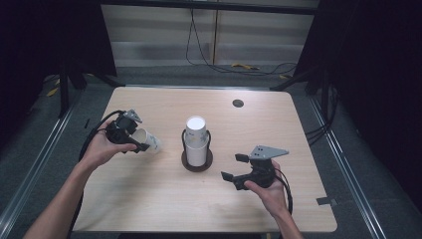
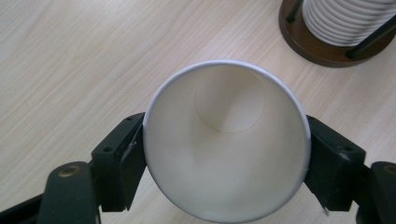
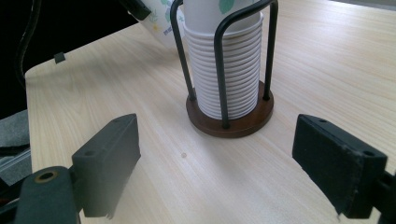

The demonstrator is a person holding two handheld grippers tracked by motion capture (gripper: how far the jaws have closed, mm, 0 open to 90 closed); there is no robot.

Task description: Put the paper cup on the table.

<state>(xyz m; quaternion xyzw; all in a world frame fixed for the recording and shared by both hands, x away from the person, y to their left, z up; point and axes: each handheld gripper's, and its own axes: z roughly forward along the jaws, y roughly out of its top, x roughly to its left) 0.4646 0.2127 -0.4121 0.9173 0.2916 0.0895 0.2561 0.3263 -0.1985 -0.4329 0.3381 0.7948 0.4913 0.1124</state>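
Note:
A white paper cup [image 1: 148, 141] lies on its side in my left gripper [image 1: 141, 141], at the table's left. The left gripper view looks straight into that cup [image 2: 227, 140], with both jaws pressed on its rim. A stack of white paper cups [image 1: 196, 141] stands upside down in a black wire holder on a round brown base [image 1: 197, 164] at the table's middle. My right gripper [image 1: 235, 167] hovers open to the right of the holder, jaws pointing toward it. In the right gripper view the stack [image 3: 227, 74] stands ahead between the wide jaws, with the held cup [image 3: 161, 21] behind it.
The light wooden table [image 1: 278, 129] has a round dark grommet [image 1: 238, 103] near its far edge. Cables lie on the floor behind the table. A dark tape piece [image 1: 324, 200] sticks out at the right front edge.

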